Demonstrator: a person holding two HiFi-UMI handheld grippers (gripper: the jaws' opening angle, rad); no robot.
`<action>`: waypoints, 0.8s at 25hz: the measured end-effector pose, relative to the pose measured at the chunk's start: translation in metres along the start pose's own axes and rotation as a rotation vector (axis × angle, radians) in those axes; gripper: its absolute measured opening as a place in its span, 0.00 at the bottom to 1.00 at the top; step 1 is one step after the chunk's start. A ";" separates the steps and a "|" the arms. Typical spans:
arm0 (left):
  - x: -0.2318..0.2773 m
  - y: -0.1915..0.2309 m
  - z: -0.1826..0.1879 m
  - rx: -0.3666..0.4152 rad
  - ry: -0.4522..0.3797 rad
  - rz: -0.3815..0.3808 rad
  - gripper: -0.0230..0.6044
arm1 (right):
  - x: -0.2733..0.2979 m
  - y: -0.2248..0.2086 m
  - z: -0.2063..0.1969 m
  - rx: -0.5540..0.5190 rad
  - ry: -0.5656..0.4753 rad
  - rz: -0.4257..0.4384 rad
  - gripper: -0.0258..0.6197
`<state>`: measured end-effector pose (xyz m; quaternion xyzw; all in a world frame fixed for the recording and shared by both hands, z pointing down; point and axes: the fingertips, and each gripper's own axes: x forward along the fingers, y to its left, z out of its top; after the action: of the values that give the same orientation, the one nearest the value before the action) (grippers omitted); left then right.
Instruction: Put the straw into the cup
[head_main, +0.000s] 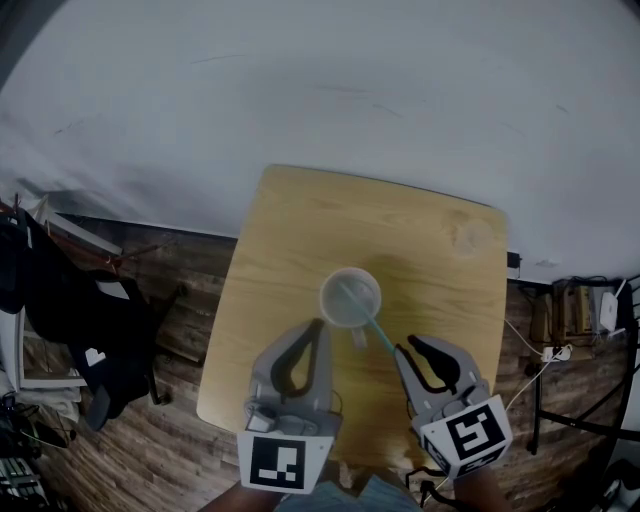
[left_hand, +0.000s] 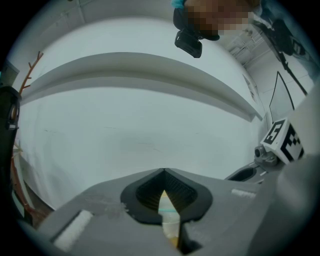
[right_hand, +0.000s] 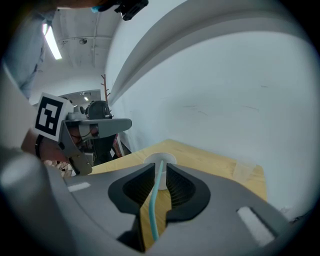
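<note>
Head view, step: we judge the insertion nearly done. The teal straw (head_main: 381, 336) has its far end inside the cup (head_main: 350, 297) and leans out over the rim toward the right tongs (head_main: 406, 347).
Head view, place: the cup stands near the middle of the wooden desk (head_main: 300, 220), with the left tongs (head_main: 320, 323) just beside it on the near side.
Head view, materials: we see a pale, translucent round cup, a thin plastic straw, and a light, grained desk top with rounded corners.
Left gripper view, tongs: the left tongs (left_hand: 164, 171) are closed, tips meeting, with nothing gripped. A pale sliver with a teal band shows through the gap below the tips. We cannot tell what it is.
Left gripper view, texture: the inner pads are dark and ribbed and the shells are matte grey.
Right gripper view, tongs: the right tongs (right_hand: 160, 167) stand narrowly apart. The straw (right_hand: 159, 190) runs between the pads with a gap beside it, so we read it as not pinched.
Right gripper view, straw: it is slender and slightly bent low down. Its top reaches into the white cup (right_hand: 161, 160) on the desk (right_hand: 215, 160).
Next move: we judge the right tongs need to widen a little and draw straight back, so the straw is not dragged out or the light cup tipped.
</note>
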<state>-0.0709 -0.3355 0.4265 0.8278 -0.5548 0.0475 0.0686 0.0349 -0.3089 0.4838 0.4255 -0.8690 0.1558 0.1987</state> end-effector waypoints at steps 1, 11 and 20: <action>0.000 0.000 0.000 0.001 0.000 -0.001 0.06 | 0.000 0.000 0.001 -0.001 -0.002 -0.002 0.16; -0.008 -0.007 0.008 0.002 -0.017 -0.008 0.06 | -0.014 -0.001 0.011 -0.012 -0.032 -0.031 0.17; -0.024 -0.015 0.019 0.012 -0.046 -0.008 0.06 | -0.034 0.003 0.017 -0.028 -0.062 -0.055 0.17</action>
<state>-0.0665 -0.3109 0.4032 0.8313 -0.5525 0.0317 0.0511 0.0475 -0.2915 0.4525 0.4511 -0.8648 0.1246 0.1818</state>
